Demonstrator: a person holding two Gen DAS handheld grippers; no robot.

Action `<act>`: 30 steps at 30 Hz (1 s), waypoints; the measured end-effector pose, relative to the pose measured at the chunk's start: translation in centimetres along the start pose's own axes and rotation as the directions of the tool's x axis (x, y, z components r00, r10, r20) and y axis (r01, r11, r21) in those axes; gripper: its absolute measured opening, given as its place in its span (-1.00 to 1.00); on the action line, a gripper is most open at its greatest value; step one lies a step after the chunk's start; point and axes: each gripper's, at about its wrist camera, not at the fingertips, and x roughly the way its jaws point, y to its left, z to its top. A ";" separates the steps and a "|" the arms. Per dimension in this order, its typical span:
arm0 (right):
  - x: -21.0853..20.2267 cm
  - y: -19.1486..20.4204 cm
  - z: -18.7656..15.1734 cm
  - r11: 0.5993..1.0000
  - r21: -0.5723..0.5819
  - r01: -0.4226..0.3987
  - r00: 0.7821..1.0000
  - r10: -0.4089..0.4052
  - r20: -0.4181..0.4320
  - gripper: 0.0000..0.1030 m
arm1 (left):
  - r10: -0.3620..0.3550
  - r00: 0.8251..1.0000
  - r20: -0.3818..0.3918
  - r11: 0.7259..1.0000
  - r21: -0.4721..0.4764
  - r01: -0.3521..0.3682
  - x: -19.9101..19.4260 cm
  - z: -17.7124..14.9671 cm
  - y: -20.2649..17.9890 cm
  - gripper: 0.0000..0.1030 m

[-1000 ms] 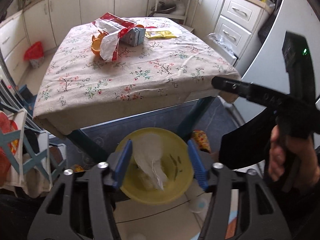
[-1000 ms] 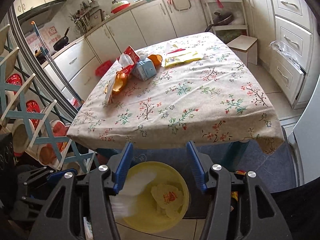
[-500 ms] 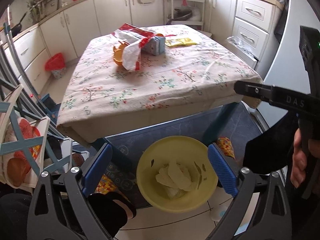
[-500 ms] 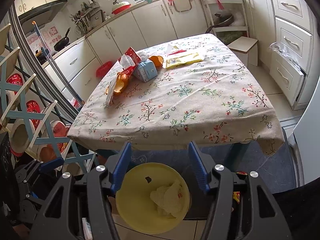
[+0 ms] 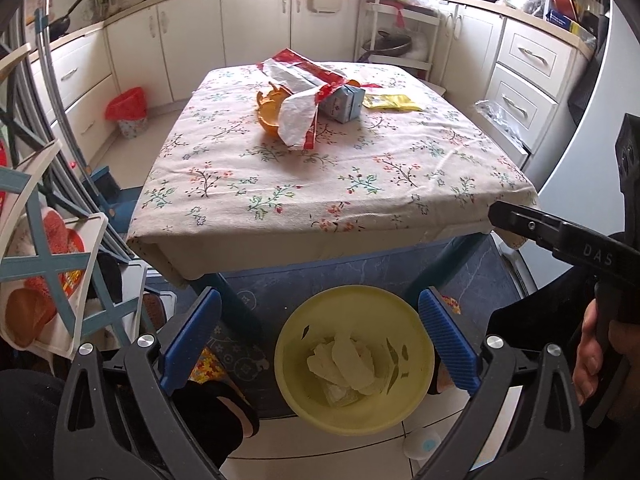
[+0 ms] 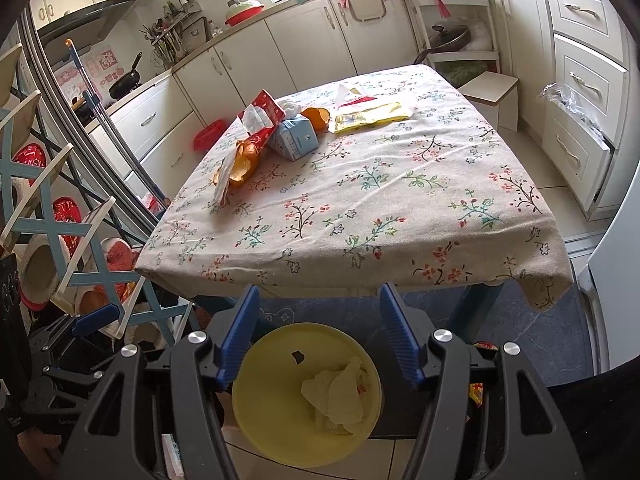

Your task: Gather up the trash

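Yellow round plastic bin (image 5: 354, 356) sat on the floor under both grippers, crumpled tissue inside; left gripper (image 5: 320, 336) gaped wide and empty, right gripper (image 6: 318, 332) empty, jaws half apart. Red-and-white torn wrapper (image 5: 302, 98) lay far ahead on the floral-clothed table (image 5: 360, 184), long axis running away, nearer the left

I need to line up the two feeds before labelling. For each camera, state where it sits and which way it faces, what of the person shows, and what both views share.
Left wrist: sits on the left gripper, angled down past its open blue fingers at the yellow bin and the table; a hand holding the right gripper shows at right.
Right wrist: sits on the right gripper, angled down likewise at the bin; nothing is held.
Shared: bin with crumpled paper, table, blue carton, orange peel.
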 end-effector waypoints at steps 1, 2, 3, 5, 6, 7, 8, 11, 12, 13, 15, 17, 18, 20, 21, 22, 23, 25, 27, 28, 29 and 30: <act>0.0 0.0 0.0 1.000 0.002 -0.003 1.000 0.002 0.001 0.18 | 0.000 1.000 -0.001 1.000 -0.003 0.000 0.1 0.0 0.0 0.84; 0.0 0.0 0.0 1.000 0.005 -0.006 1.000 0.006 0.002 0.18 | 0.000 1.000 -0.002 1.000 -0.005 0.000 0.1 0.0 0.1 0.84; 0.0 0.0 0.0 1.000 0.009 -0.010 1.000 0.010 0.003 0.18 | 0.001 1.000 -0.002 1.000 -0.006 -0.001 0.0 0.1 0.2 0.84; 0.0 0.0 0.1 1.000 0.018 -0.019 1.000 0.019 0.002 0.18 | 0.002 1.000 0.001 1.000 -0.012 -0.002 0.0 0.2 0.4 0.84; 0.1 0.0 0.2 1.000 0.021 -0.023 1.000 0.022 0.001 0.18 | 0.001 1.000 0.006 1.000 -0.022 -0.001 -0.2 0.3 0.6 0.84; 0.2 0.0 0.2 0.999 0.022 -0.025 1.000 0.025 0.000 0.18 | 0.000 1.000 0.009 0.999 -0.032 0.000 -0.2 0.4 0.9 0.84; 0.2 0.1 0.2 0.999 0.023 -0.028 1.000 0.028 0.000 0.18 | -0.001 1.000 0.012 0.999 -0.045 0.002 -0.3 0.5 1.2 0.84; 0.4 0.4 0.2 0.999 0.016 -0.031 1.000 0.031 -0.004 0.18 | -0.007 1.000 0.026 0.995 -0.095 0.009 -0.5 1.1 2.4 0.84; 0.5 0.5 0.2 0.999 0.014 -0.031 0.999 0.031 -0.008 0.18 | -0.009 0.999 0.031 0.995 -0.103 0.012 -0.6 1.3 2.7 0.84; 0.6 0.5 0.2 0.999 0.013 -0.030 0.999 0.031 -0.010 0.18 | -0.011 0.999 0.036 0.994 -0.110 0.015 -0.6 1.6 3.0 0.84; 0.8 0.5 0.1 1.000 0.013 -0.028 0.999 0.028 -0.016 0.18 | -0.015 0.999 0.042 0.993 -0.120 0.020 -0.6 2.4 3.7 0.85; 1.0 0.6 0.1 1.000 0.013 -0.024 0.999 0.025 -0.021 0.21 | -0.015 0.999 0.036 0.992 -0.126 0.020 -0.4 3.2 4.2 0.85; 1.0 0.6 0.1 1.000 0.013 -0.023 0.999 0.024 -0.023 0.22 | -0.016 0.999 0.034 0.992 -0.128 0.020 -0.2 3.9 4.6 0.85; 1.2 0.7 0.1 1.000 0.011 -0.021 0.999 0.022 -0.026 0.22 | -0.021 0.999 0.037 0.990 -0.136 0.026 0.0 4.9 5.4 0.85; 1.3 0.7 0.1 1.000 0.010 -0.020 0.999 0.020 -0.028 0.22 | -0.027 0.999 0.040 0.989 -0.144 0.033 0.3 5.7 5.9 0.85; 1.3 0.8 0.1 1.000 0.009 -0.019 0.999 0.019 -0.029 0.22 | -0.029 0.999 0.039 0.988 -0.152 0.035 0.6 6.3 6.4 0.85; 1.4 0.8 0.1 1.000 0.009 -0.018 0.999 0.018 -0.030 0.22 | -0.028 0.999 0.037 0.986 -0.161 0.033 1.0 6.9 6.9 0.85; 1.6 0.9 0.2 1.000 0.010 -0.018 0.999 0.018 -0.034 0.23 | -0.023 1.000 0.019 0.983 -0.181 0.026 2.2 8.4 7.8 0.84; 1.8 0.9 0.2 1.000 0.011 -0.019 0.999 0.020 -0.036 0.23 | -0.025 1.000 0.004 0.981 -0.193 0.026 3.6 9.8 8.5 0.84; 1.8 1.0 0.2 1.000 0.012 -0.021 0.999 0.022 -0.038 0.23 | -0.023 1.000 -0.001 0.981 -0.193 0.023 4.4 10.5 8.6 0.84; 1.9 1.0 0.2 1.000 0.014 -0.023 0.999 0.023 -0.039 0.23 | -0.020 1.000 -0.006 0.981 -0.192 0.019 5.0 11.0 8.7 0.84; 2.0 0.9 0.2 1.000 0.018 -0.026 0.999 0.027 -0.043 0.23 | -0.017 1.000 -0.015 0.981 -0.193 0.014 5.8 11.7 8.7 0.84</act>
